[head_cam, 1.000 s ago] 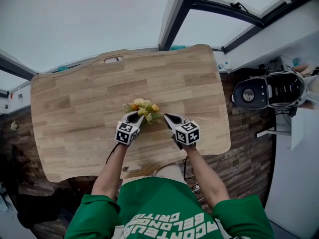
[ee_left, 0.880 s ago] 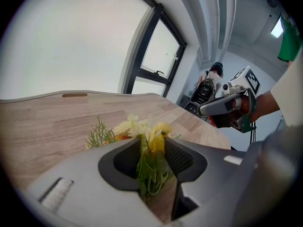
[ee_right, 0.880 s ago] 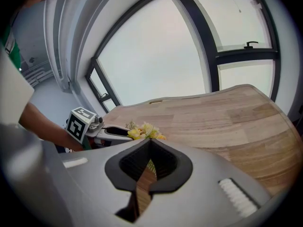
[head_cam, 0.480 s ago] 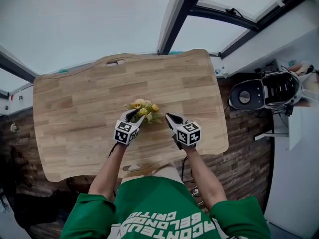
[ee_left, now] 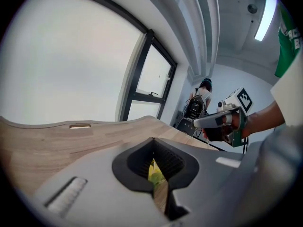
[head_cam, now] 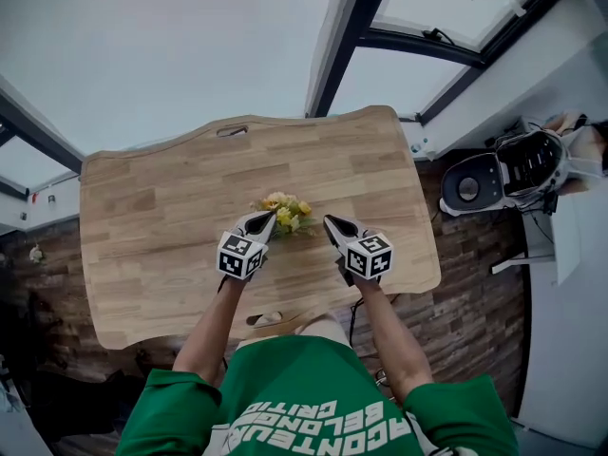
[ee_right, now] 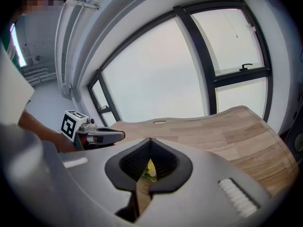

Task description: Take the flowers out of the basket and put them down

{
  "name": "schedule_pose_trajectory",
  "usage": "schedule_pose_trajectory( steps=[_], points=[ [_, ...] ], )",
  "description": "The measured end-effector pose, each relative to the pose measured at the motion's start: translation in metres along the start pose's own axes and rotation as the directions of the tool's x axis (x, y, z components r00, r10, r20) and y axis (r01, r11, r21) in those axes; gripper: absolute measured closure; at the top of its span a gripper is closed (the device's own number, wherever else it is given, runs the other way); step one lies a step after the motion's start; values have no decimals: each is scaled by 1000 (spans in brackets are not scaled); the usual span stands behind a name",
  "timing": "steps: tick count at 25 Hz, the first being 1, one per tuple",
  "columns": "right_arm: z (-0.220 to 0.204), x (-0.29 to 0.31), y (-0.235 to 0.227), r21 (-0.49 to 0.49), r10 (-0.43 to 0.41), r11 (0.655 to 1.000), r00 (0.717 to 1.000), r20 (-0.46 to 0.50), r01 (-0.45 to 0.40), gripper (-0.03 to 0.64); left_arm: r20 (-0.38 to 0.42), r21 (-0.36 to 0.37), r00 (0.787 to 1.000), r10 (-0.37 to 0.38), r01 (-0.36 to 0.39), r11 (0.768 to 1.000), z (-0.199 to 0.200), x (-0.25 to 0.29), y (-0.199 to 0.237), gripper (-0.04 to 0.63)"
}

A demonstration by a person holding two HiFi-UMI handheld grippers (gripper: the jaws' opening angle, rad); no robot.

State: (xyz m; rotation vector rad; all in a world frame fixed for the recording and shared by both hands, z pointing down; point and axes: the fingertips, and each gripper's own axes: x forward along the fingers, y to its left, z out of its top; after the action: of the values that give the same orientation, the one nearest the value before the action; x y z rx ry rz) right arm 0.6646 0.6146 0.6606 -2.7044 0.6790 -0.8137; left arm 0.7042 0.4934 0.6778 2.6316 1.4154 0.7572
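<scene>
A small bunch of yellow and orange flowers (head_cam: 288,213) lies on the wooden table (head_cam: 161,217), near its middle. No basket is in view. My left gripper (head_cam: 268,219) hovers just left of the bunch and above it. Its jaws have just been closing and now meet, with nothing between them. My right gripper (head_cam: 330,222) hangs at the bunch's right, also shut and empty. In the left gripper view the flowers (ee_left: 154,172) show through the slit below the joined tips (ee_left: 152,140). The right gripper view shows the flowers (ee_right: 149,169) the same way.
A slot handle (head_cam: 231,130) is cut in the table's far edge. A round grey appliance (head_cam: 475,184) stands on the floor at the right. A person (ee_left: 199,102) stands far back in the room. Large windows run behind the table.
Both grippers have risen off the table beside the flowers. The flowers stay where they lay.
</scene>
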Motion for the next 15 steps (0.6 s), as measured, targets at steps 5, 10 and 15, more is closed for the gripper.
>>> schedule_pose_trajectory(
  steps=[5, 10, 15],
  points=[
    [22, -19, 29, -33, 13, 999, 998, 67, -10, 612, 84, 14, 996, -12, 11, 1000, 36, -32, -11, 577],
    [35, -44, 50, -45, 3, 999, 991, 135, 3, 612, 152, 50, 987, -57, 49, 998, 68, -58, -33, 575],
    [37, -60, 59, -55, -16, 998, 986, 166, 26, 612, 173, 79, 980, -100, 87, 993, 79, -67, -48, 575]
  ],
)
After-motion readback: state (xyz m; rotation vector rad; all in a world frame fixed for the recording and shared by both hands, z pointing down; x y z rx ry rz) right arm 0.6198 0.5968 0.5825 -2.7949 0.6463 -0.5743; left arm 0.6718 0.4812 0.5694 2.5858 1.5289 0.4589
